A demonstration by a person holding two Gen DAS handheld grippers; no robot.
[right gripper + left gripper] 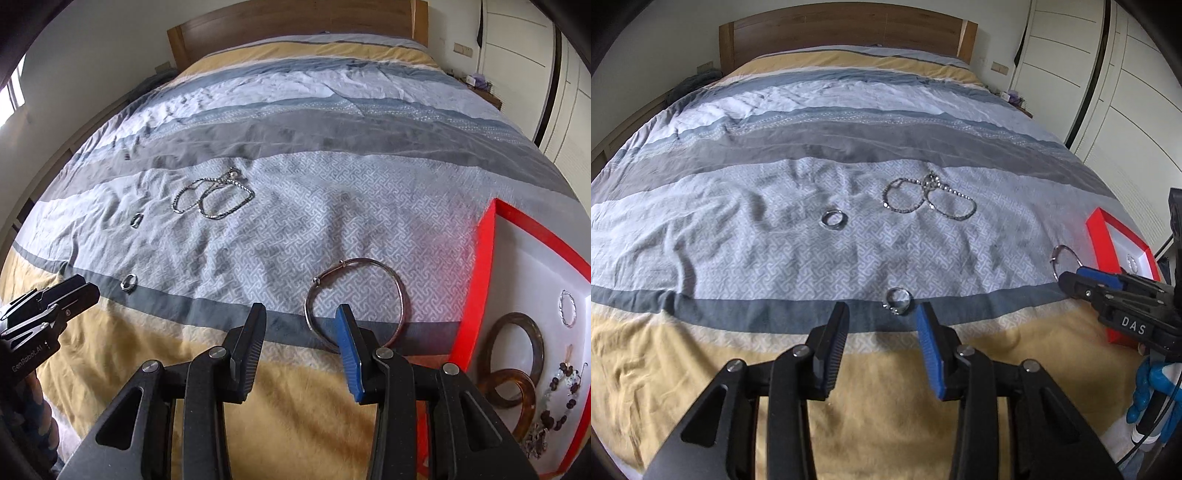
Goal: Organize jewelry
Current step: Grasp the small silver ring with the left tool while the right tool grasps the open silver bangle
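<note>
Left wrist view, left to right. Striped bedspread [746, 236] across whole frame, creased. Plain ring [833, 220] left of centre, lying flat. Small ring [898, 300] low centre, just beyond the tips of the left claw [882, 325]; claw part open, nothing between the pads. Tangled chain [929, 199] right of centre, loops overlapping. Right claw [1067, 278] entering at right edge, thin bangle [1065, 258] beside its tip; contact not clear from here. Red tray [1095, 225] at far right.

Right wrist view, left to right. Left claw [86, 286] at lower left edge, small ring [129, 282] just beside it. Plain ring [136, 220] and tangled chain [214, 199] upper left of centre. Right claw [301, 325] low centre, part open and empty; blue pad overlapping the near arc of the bangle [356, 295], wire not between the pads. Red tray [484, 266] at right, already holding brown bangles [517, 354], a beaded bracelet [565, 398] and a silver hoop [568, 308].

Risks, judged:
- Soft cover gives under pressure; pads may push the small ring into a crease instead of closing on it.
- Thin bangle lies flat; pads may slide over the wire or pinch fabric with it, dragging the cover.
- Chain loops snagged together; lifting one strand likely pulls the rest.
- Both claws working close to the near edge; a flicked ring could roll off the bed.
</note>
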